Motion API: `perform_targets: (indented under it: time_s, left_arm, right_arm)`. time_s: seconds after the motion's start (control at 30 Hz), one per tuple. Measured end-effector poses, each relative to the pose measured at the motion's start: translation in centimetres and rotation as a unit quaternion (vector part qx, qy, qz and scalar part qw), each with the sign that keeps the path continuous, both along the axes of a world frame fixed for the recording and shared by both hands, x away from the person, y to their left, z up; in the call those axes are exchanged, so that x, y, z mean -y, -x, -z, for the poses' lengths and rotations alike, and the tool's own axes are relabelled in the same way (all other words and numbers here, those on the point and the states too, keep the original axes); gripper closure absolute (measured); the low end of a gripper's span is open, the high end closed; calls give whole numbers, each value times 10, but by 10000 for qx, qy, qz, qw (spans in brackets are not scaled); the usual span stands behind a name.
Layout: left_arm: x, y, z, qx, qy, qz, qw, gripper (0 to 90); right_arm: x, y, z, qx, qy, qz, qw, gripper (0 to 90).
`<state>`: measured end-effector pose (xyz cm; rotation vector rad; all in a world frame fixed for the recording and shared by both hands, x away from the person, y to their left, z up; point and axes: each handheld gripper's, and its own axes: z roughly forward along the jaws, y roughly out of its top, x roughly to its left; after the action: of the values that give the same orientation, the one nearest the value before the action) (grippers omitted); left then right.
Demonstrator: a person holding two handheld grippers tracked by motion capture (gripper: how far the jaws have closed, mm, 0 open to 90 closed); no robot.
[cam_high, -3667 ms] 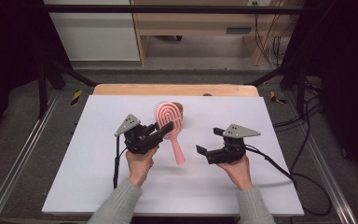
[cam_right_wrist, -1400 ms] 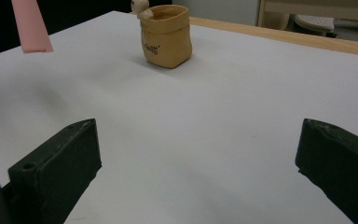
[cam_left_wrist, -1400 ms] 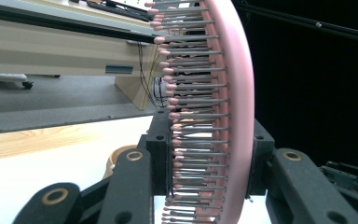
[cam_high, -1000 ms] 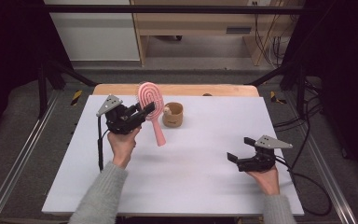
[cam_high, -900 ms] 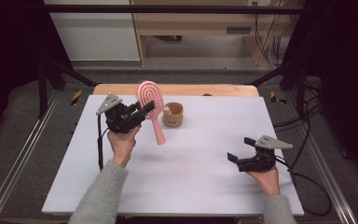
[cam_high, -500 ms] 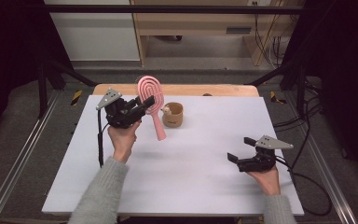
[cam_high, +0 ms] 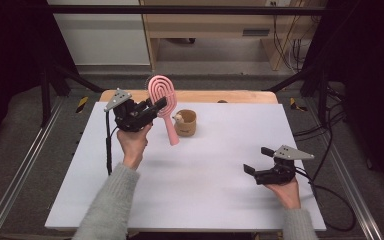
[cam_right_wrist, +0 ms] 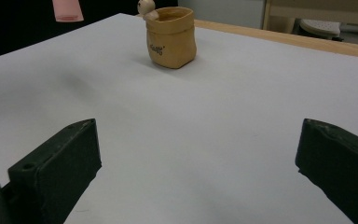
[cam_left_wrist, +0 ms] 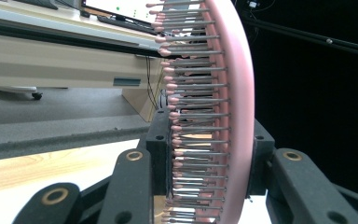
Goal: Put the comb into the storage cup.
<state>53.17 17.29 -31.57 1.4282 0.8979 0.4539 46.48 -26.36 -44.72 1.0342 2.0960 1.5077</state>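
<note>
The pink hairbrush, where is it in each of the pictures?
High view: the pink hairbrush is held up at upper left, beside the brown pot.
Left gripper view: its bristles stand upright in the middle, clamped between the black jaws.
Right gripper view: just its handle tip, top left.
Shared landmark: the brown pot, seen in the high and right gripper views.

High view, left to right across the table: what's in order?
Left claw → pink hairbrush it grips → small tan holder → right claw, open and empty.
</note>
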Motion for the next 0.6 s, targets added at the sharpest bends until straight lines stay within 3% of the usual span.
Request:
perform_targets:
  time_s: [0.6]
  left_arm:
    - [9,-14,-12,55,8,-60,10000,628]
  right_arm:
    - [0,0,0,-6,-8,3,10000,4]
